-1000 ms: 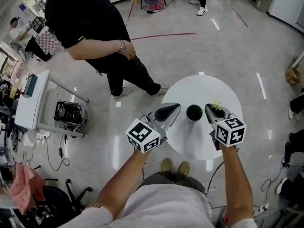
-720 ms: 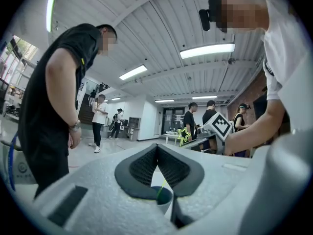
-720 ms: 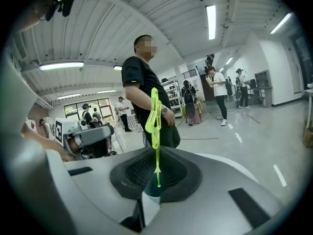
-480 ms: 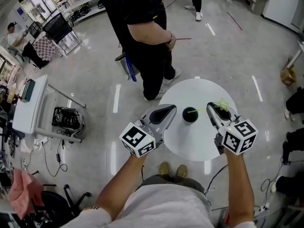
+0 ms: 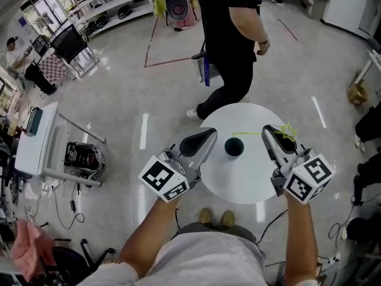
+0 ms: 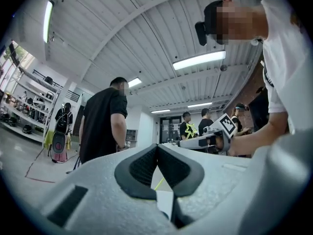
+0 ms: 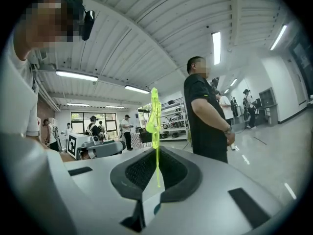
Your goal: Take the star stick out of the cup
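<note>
From the head view, the inside of the small black cup (image 5: 234, 147) is only a dark hollow. The round white table (image 5: 250, 174) it stands on is partly covered by both tools, and a standing person in black clothes (image 5: 229, 37) is cut off at the top edge. The thin neon yellow-green star stick (image 5: 288, 130) is faint against the tabletop. In the right gripper view the stick (image 7: 154, 112) shows its star edge-on, so the star's outline is hard to read. The right gripper (image 5: 267, 130) has its jaws nearly together, pinching the stick's shaft (image 7: 157, 153) just below the star. The star stands past the tips, and the shaft runs from them toward the left gripper. Its free end shows just beyond the cup's far rim, outside the cup; how high it sits above the table cannot be told. The left gripper (image 5: 211, 134) hangs beside the cup's other side with its jaws (image 6: 157, 147) pressed together on nothing, apart from both cup and stick.
</note>
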A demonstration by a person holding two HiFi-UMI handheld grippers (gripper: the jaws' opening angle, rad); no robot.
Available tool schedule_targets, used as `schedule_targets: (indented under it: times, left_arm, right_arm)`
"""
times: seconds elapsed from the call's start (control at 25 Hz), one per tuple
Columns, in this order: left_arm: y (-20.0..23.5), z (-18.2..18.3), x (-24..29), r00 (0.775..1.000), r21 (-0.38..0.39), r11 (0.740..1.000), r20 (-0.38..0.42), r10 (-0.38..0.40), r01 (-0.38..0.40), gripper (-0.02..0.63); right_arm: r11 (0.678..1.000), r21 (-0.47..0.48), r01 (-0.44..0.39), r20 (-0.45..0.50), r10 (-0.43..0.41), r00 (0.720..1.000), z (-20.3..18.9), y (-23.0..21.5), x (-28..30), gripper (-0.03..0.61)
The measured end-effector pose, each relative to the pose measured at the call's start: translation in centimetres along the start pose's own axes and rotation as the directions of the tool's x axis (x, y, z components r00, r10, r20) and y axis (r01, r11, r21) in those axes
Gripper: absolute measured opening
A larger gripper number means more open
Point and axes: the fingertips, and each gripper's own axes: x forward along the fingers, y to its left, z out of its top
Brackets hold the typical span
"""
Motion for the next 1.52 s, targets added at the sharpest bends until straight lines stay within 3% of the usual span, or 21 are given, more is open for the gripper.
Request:
schedule_targets:
  times: [0.6,1.52]
  left_arm:
    - [-2.4,2.9,0.3,0.999,0.059,0.998,0.026,-0.034,0.032,0.015]
    - [-3.4,2.9,0.3,0.999,0.064,0.997,0.029,-0.035,0.033,0.015]
  right_arm:
    - [1.0,0.002,0.013,0.126,-0.013,0.992,3.4,1.3,-3.8,0.021]
    - [1.0,-0.012,-0.002,0.13,0.003,0.991,3.4,1.9,-4.7,0.021]
